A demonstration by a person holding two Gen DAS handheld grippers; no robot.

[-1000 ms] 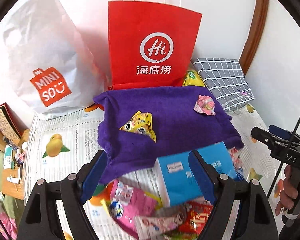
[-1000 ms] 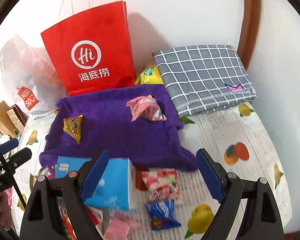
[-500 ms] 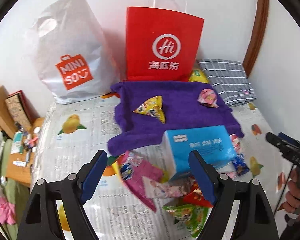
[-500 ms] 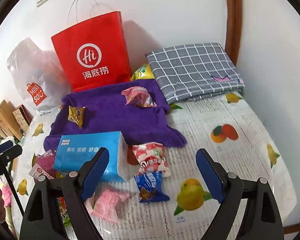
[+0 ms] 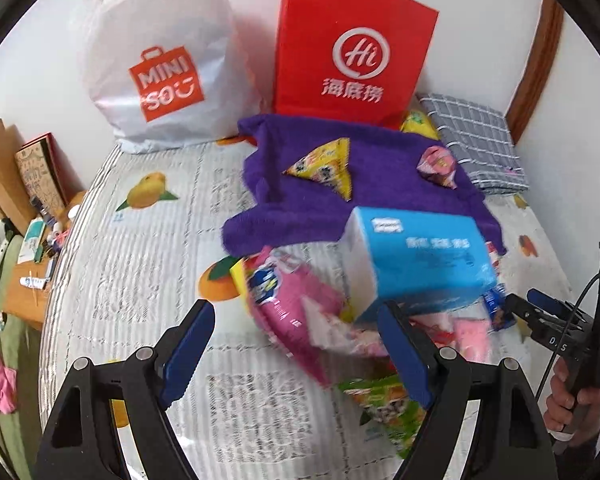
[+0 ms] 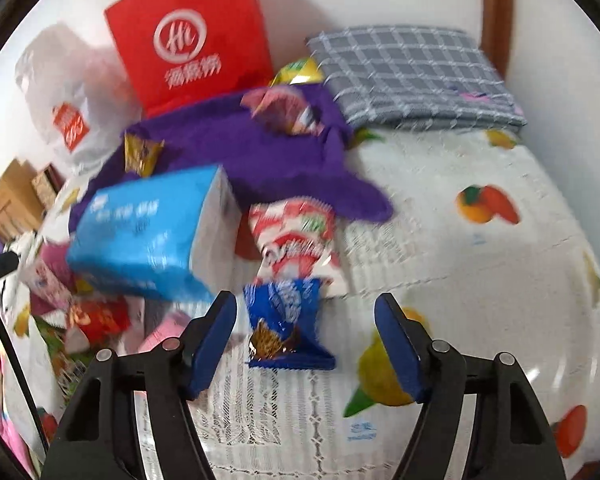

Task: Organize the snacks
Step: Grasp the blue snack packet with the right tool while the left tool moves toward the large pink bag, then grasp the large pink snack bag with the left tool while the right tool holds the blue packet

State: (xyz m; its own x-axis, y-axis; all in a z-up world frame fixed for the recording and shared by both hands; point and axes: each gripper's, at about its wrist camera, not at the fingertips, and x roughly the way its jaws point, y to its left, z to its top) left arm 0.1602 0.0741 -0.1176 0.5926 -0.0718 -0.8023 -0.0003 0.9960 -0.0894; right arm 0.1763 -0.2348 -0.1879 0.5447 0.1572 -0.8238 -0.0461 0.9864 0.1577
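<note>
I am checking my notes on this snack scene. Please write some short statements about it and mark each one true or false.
1. Two snacks lie on the purple towel. True: a yellow pack and a pink one.
2. The red bag lies flat. False: it stands upright at the wall.
3. A blue snack lies between the fingers of the right gripper. True; the jaws are closing but not yet touching it.
4. The left gripper grips the tissue box. False: it is open and holds nothing.
</note>
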